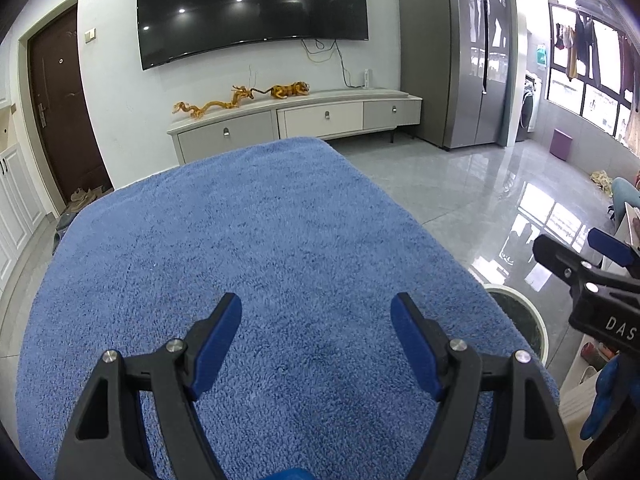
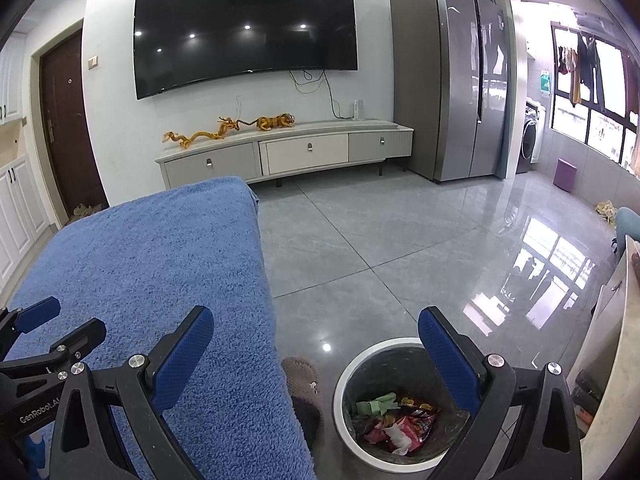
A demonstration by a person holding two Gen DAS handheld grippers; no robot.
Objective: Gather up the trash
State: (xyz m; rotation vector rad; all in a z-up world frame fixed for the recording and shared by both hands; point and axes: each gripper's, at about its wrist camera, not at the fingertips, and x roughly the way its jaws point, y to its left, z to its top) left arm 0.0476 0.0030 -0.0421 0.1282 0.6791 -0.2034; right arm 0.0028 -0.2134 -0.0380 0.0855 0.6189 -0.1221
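Left gripper (image 1: pixel 316 344): jaws wide, nothing between them, angled down over the bare blue fleecy cloth covering the table (image 1: pixel 240 220). Right gripper (image 2: pixel 316 352): jaws wide, empty, near the cloth's right edge. Crumpled red and green wrappers (image 2: pixel 396 420) lie inside the round white-rimmed waste bin (image 2: pixel 344 376) on the grey floor, right of the table, placed within easy drop reach. No trash visible on the cloth; collection appears approx. complete.
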